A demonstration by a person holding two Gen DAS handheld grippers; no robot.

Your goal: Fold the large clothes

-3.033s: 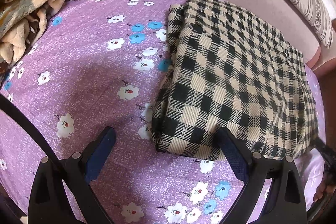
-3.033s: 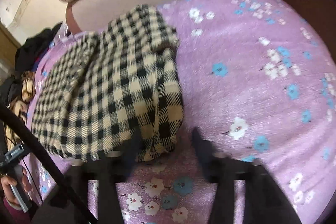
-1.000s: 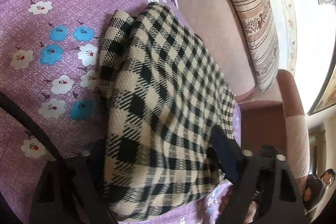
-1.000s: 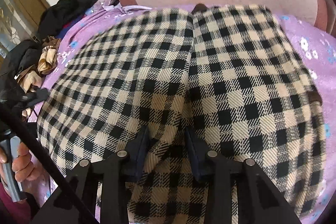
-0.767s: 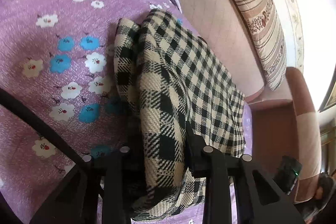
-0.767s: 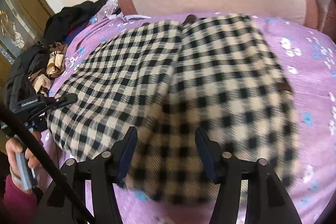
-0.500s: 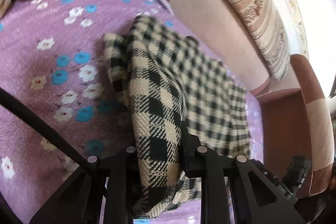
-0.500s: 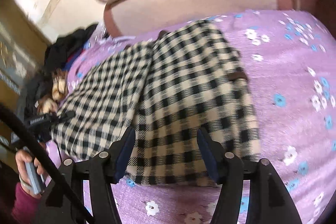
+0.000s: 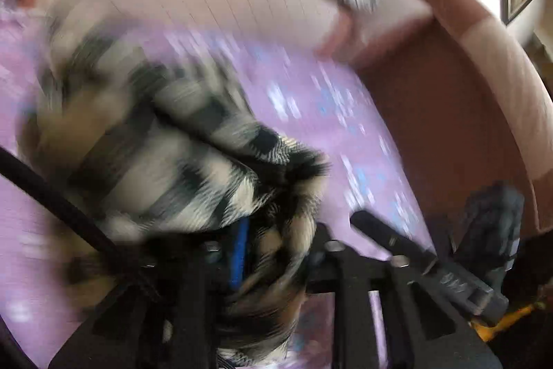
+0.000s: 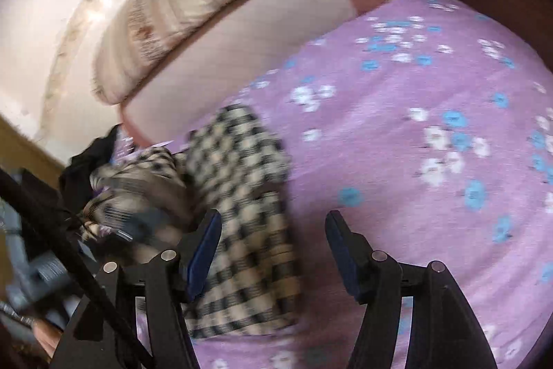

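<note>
A folded black-and-cream checked garment (image 10: pixel 242 196) lies on the purple flowered bed sheet (image 10: pixel 414 144). My left gripper (image 9: pixel 273 230) is shut on a bunched edge of the garment (image 9: pixel 193 161), lifted and heavily blurred in the left wrist view. My right gripper (image 10: pixel 273 244) is open and empty above the sheet, its left finger over the garment's right edge. The left gripper shows in the right wrist view as a blurred dark shape (image 10: pixel 138 227) at the garment's left side.
A pink padded headboard (image 10: pixel 242 33) with a striped bolster (image 10: pixel 193 6) runs along the back. A brown bed frame (image 9: pixel 449 127) borders the sheet. Dark clothes (image 10: pixel 90 158) lie at the far left. The right gripper's body (image 9: pixel 449 275) shows in the left wrist view.
My left gripper has closed on the garment's edge and swung it quickly to the right. My right gripper has opened, let go and drawn back to the right.
</note>
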